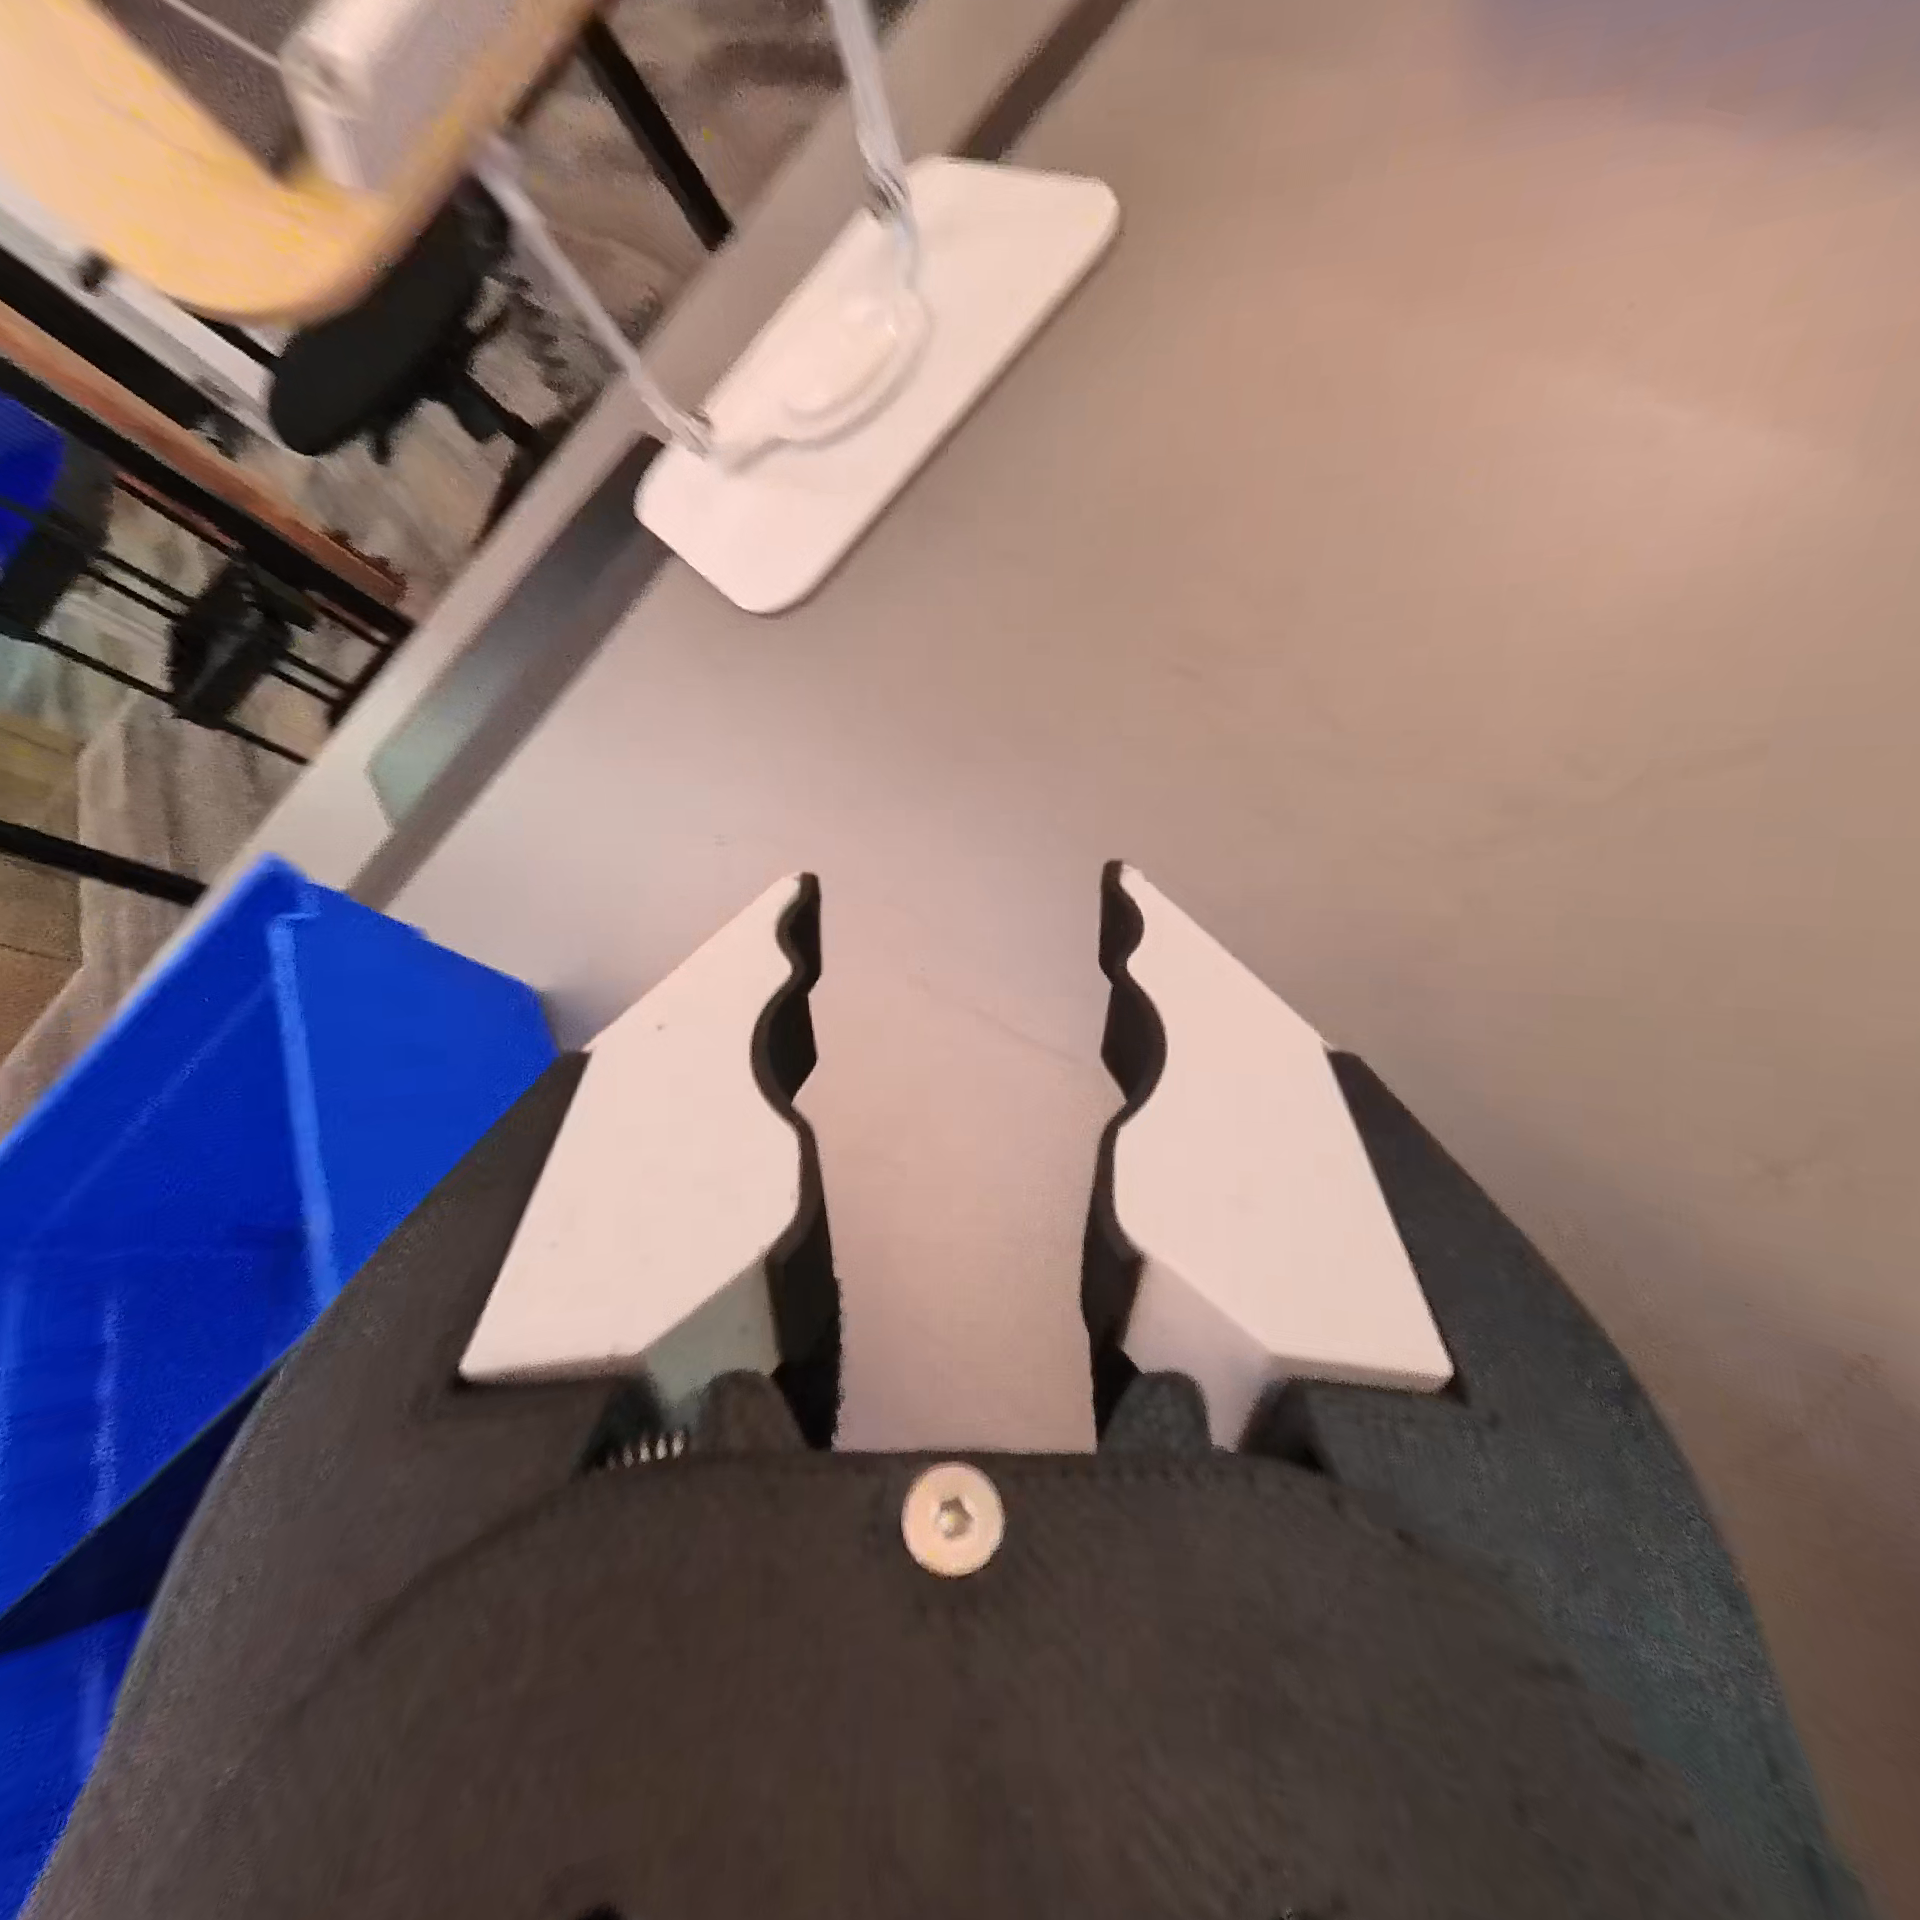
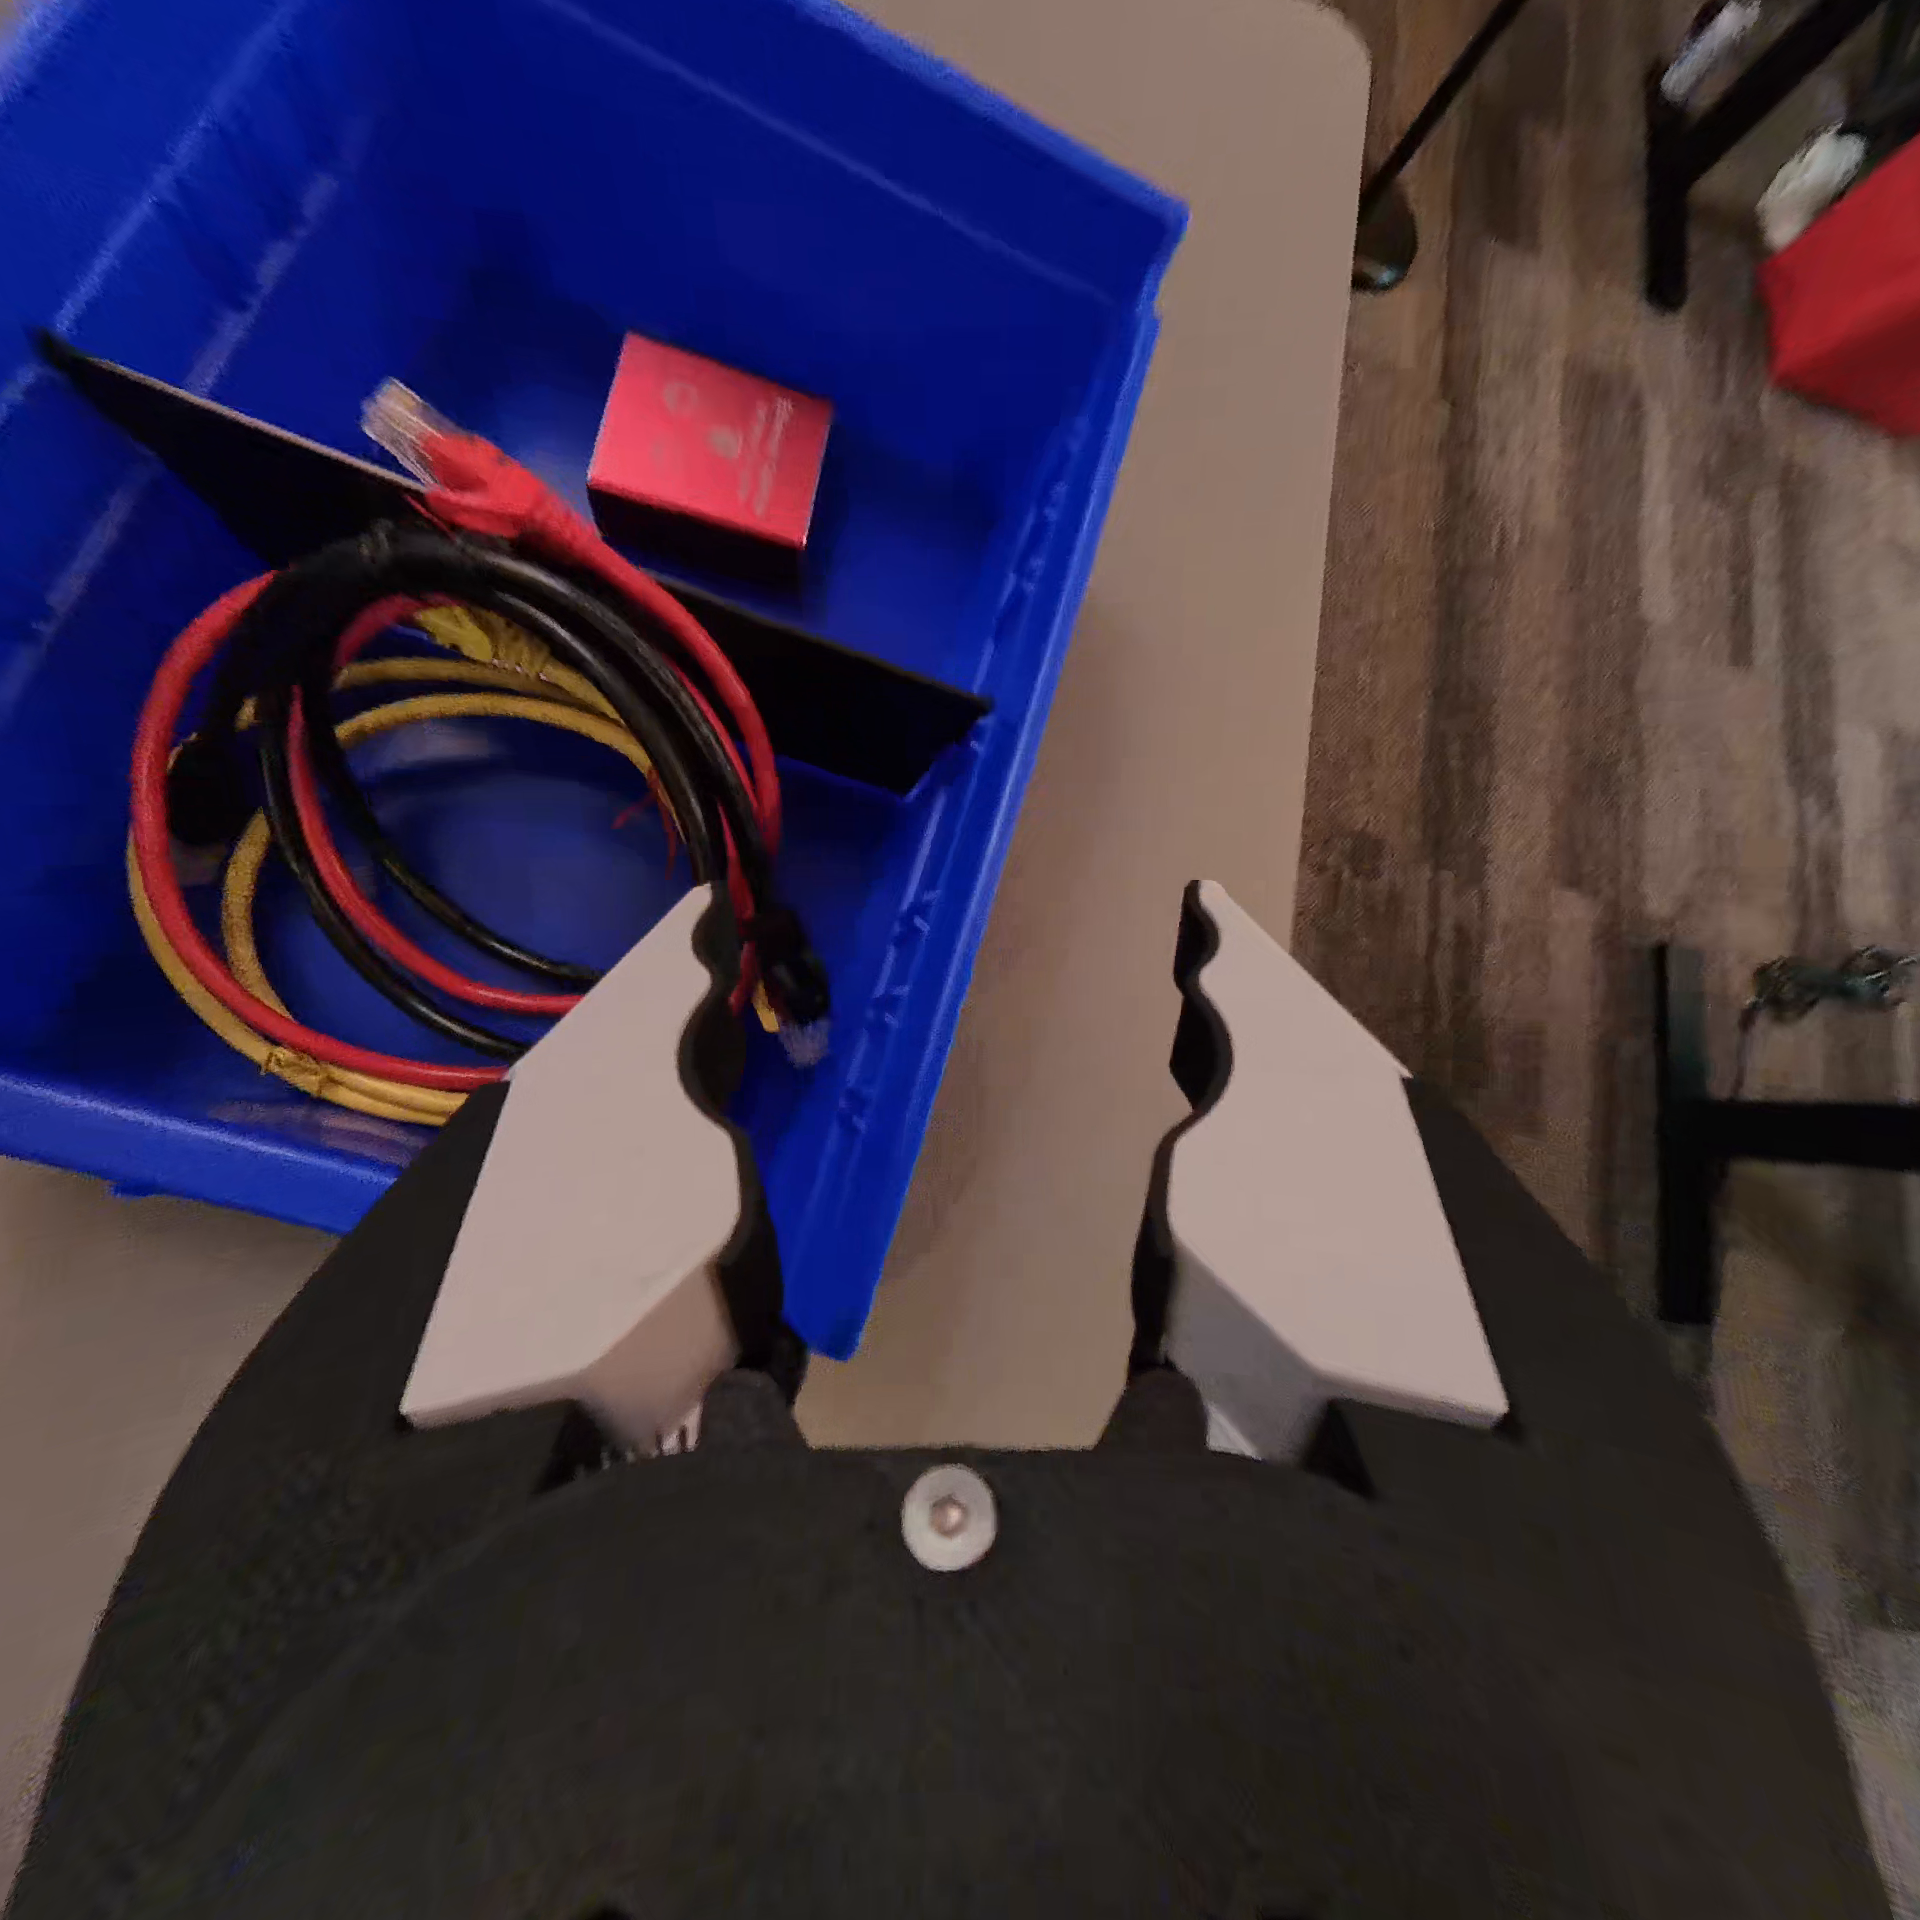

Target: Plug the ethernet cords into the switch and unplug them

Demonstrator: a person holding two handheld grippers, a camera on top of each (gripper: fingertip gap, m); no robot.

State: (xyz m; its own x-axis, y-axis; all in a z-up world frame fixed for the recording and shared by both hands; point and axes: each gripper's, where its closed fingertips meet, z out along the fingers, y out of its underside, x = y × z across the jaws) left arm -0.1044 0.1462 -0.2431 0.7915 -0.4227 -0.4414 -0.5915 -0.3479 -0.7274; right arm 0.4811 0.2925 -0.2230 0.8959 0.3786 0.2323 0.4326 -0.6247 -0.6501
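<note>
Your ethernet cords (image 2: 447, 821), red, black and yellow, lie coiled in the nearer compartment of the blue bin (image 2: 1049, 644), just ahead and to the left of your right gripper (image 2: 951, 904). A red plug with a clear tip rests across the black divider (image 2: 831, 675). The red switch (image 2: 717, 447) sits in the farther compartment, beyond that divider. Your right gripper hovers over the bin's near corner, its 2 fingers spread wide with nothing between them and touching nothing. Your left gripper (image 1: 961, 883) is also parted and empty, above bare table (image 1: 1455, 727), with the bin's edge at its left and a white stand base (image 1: 997, 301) well ahead.
</note>
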